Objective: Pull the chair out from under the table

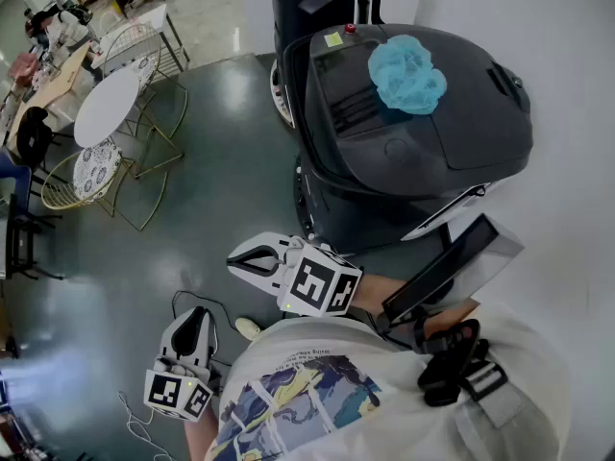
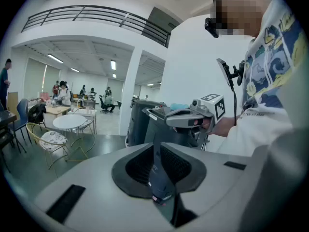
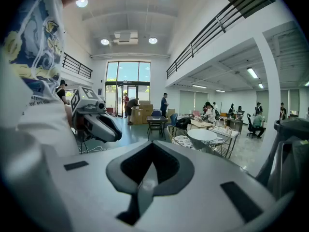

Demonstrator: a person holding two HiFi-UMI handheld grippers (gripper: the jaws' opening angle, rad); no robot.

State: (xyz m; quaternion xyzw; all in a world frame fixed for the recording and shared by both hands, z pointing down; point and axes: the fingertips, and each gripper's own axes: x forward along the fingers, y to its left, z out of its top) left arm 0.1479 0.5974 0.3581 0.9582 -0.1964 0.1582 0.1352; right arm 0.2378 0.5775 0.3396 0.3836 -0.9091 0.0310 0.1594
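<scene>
As the chair (image 1: 96, 167) stands at the edge of the round table (image 1: 106, 104), well away, the left gripper (image 1: 199, 317) and right gripper (image 1: 234, 259) hang clenched on nothing, probably not needed yet.

No legible text, brand or number, coded square markers only on left gripper (image 1: 195, 317) and right gripper (image 1: 235, 257) cubes, yellow-green sticker (image 1: 333, 39) on dark machine (image 1: 413, 152) unreadable

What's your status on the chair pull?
Left tongs and right tongs shut, empty. Chair at round table, far off, untouched. Dark machine on the right, off the path.
</scene>
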